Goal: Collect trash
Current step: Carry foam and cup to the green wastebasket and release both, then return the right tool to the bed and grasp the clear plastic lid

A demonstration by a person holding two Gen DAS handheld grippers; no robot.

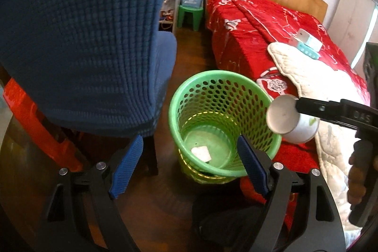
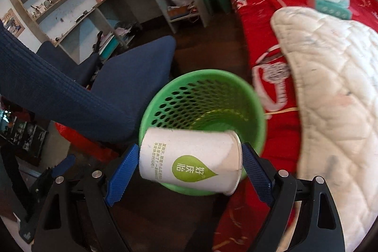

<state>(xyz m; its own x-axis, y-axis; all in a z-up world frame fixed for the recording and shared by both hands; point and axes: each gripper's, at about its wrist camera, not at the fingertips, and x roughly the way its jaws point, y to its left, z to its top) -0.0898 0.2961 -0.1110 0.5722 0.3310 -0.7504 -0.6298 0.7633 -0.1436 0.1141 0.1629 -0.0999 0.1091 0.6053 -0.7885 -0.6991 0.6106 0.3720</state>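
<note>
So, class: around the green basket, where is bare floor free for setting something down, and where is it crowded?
Free: dark floor between blue chair and red bed, behind the green basket. Crowded: the basket's right rim meets the bedding; the chair crowds its left.

The basket (image 1: 224,124) stands on the floor (image 1: 189,51) between the chair (image 1: 82,39) at left and the bed (image 1: 271,23) at right. A paper scrap (image 1: 201,153) lies in it; the cup (image 2: 189,162) hangs over its rim.

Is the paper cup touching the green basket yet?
Apart. The left wrist view shows the paper cup in the right hand-held gripper, off the green basket's rim.
</note>
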